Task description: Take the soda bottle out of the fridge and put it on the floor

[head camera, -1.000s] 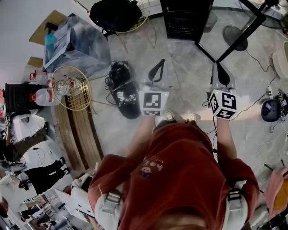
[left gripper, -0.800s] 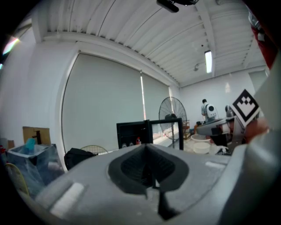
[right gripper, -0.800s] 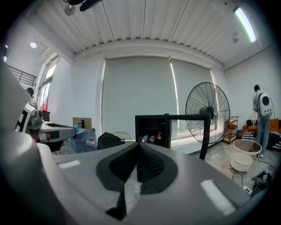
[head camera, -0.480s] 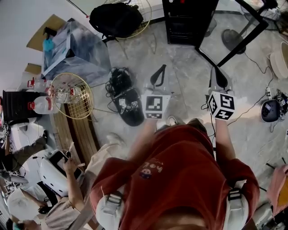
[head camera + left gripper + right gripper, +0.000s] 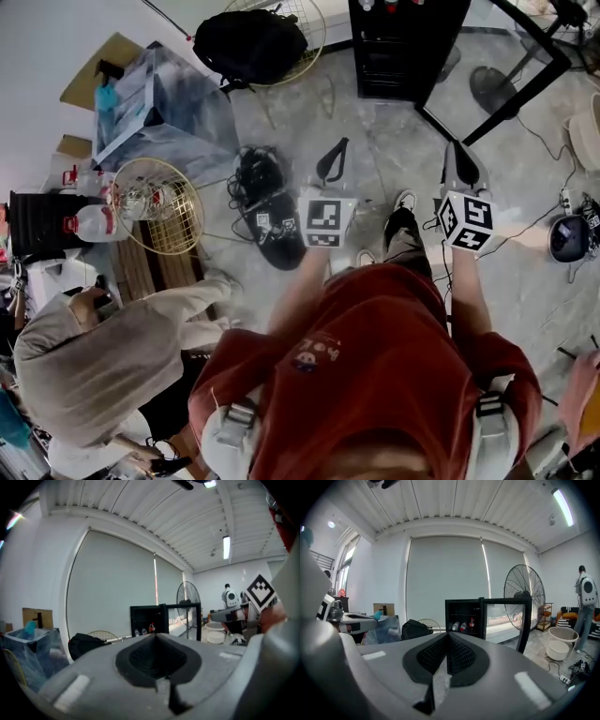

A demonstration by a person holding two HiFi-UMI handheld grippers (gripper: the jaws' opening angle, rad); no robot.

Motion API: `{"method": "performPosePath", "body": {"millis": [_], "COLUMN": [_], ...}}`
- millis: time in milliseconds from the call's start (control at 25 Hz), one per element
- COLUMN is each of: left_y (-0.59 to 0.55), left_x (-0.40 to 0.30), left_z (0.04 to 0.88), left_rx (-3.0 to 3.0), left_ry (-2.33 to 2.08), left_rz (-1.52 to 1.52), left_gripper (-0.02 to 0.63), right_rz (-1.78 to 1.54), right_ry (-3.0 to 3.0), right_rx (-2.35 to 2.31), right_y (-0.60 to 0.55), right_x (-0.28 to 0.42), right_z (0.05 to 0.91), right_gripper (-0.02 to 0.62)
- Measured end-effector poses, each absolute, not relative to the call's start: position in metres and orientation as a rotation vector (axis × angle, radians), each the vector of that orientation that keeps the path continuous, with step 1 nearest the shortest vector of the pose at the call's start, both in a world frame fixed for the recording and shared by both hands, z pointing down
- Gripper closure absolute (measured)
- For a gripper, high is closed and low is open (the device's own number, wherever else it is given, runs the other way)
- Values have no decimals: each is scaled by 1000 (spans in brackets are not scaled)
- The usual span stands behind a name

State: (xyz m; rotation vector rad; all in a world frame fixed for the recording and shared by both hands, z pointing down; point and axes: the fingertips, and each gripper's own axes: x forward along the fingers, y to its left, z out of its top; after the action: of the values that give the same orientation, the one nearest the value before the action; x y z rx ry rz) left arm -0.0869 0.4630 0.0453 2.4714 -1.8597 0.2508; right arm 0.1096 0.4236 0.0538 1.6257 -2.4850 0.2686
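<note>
Grey marbled floor (image 5: 375, 159) spread out below the person in a red top, who held both tongs forward and roughly level, side by side and well apart. Ahead stood a small black fridge (image 5: 464, 617) against the pale blinds, its glass door (image 5: 506, 623) swung open to the right. On a shelf inside, the soda bottle (image 5: 472, 623), dark with a red band, stood upright just beside two clear bottles (image 5: 458, 626) at its left. It was well apart from both tongs.

The left tongs (image 5: 156, 635) were pressed together at the tips with nothing between them. In the head view they (image 5: 337, 150) pointed toward the fridge (image 5: 403, 42), with the marker cube (image 5: 325, 220) behind them. The right tongs (image 5: 447, 635) were likewise closed and empty, the two ribbed pads meeting along a thin line. From above they (image 5: 457, 155) lay a little right of the open door's lower edge.

A tall pedestal fan (image 5: 524, 592) stood right of the fridge, and a white bucket (image 5: 560, 648) sat on the floor farther right. A black backpack (image 5: 248, 42) lay left of the fridge. A round wire grille (image 5: 155, 192) rested farther left near some water jugs. At the lower left of the head view, a person in a grey hooded top (image 5: 94, 361) bent over.
</note>
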Motion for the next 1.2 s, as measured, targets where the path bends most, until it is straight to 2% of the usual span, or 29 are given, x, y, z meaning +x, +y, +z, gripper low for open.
{"method": "performPosePath", "body": {"millis": [360,1200], "left_y": [387,155], "left_x": [-79,0], "left_z": [52,62], "left_rx": [2451,2438], "left_ry": [-1862,-1791], "left_rz": [253,386], "left_gripper": [606,606], "right_rz": [262,418], "right_ry": [-2522,-2488], "right_rx": [1608,1581], "right_y": [341,123], "right_x": [115,184], "right_z": [59,88], "right_gripper": [595,595]}}
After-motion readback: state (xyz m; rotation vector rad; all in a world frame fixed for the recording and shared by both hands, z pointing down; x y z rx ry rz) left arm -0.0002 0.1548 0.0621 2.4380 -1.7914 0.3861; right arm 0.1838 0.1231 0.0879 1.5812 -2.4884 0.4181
